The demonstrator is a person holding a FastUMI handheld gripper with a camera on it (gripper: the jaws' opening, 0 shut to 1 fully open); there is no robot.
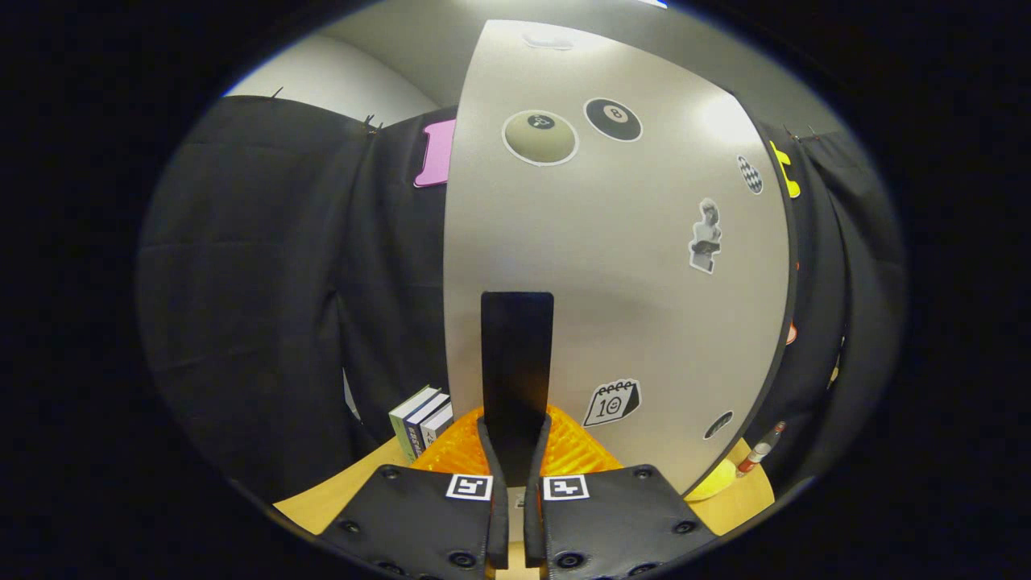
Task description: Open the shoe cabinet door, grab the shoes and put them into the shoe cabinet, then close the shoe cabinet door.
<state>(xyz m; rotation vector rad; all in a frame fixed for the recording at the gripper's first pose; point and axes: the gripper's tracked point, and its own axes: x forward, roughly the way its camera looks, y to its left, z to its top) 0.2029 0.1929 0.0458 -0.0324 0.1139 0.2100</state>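
Both fingers of the gripper (516, 451) pinched the flat black door handle (517, 362) on the sticker-covered grey cabinet door (636, 266), and an off-axis pull risked slipping off.

books (422, 421) stand on the wooden table (338, 493) near a bottle (759, 453).

The shoe cabinet door (620, 266) stands close ahead, blocking the way forward. The claw (515, 451) is nipped on its dark handle (517, 362). Left of the door is open room above the books (420, 423); a bottle (759, 451), perhaps, crowds the worktop (338, 491) on the right.
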